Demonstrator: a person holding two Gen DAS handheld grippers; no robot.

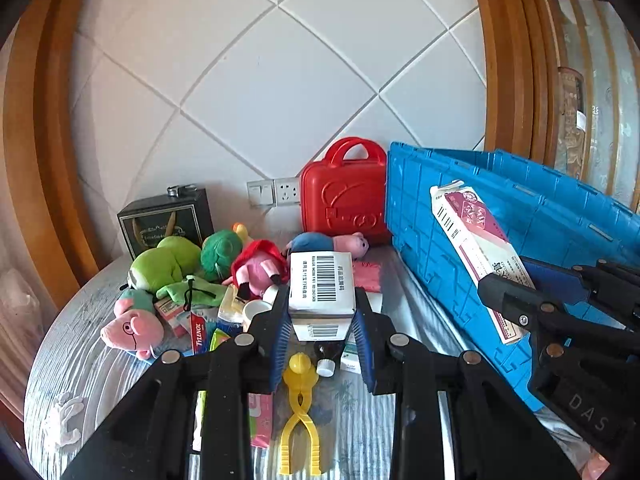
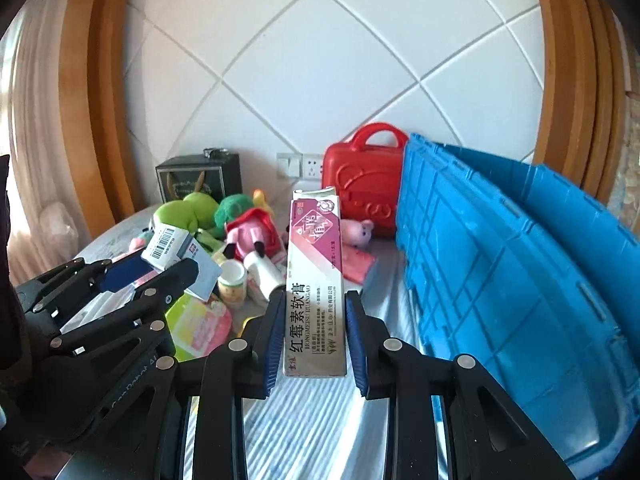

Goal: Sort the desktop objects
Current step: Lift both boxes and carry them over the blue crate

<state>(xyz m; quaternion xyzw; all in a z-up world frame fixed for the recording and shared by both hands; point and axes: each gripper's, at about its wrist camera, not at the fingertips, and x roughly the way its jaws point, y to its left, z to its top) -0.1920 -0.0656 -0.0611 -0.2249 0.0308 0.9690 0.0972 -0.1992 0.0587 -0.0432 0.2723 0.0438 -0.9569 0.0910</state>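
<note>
My left gripper [image 1: 322,308] is shut on a white barcode box [image 1: 322,282], held above the table clutter. It also shows at the left of the right wrist view [image 2: 166,248]. My right gripper [image 2: 314,304] is shut on a long pink-and-white ointment box [image 2: 316,280], held upright. In the left wrist view that box [image 1: 476,244] hangs in front of the blue crate [image 1: 520,220]. Plush toys [image 1: 172,264], medicine boxes [image 1: 198,332] and a yellow plastic clip toy [image 1: 300,400] lie on the table.
A red toy case [image 1: 346,196] stands at the back against the wall, left of the blue crate [image 2: 500,260]. A dark gift bag [image 1: 166,220] stands at the back left. The striped tablecloth [image 1: 80,360] ends at a rounded left edge.
</note>
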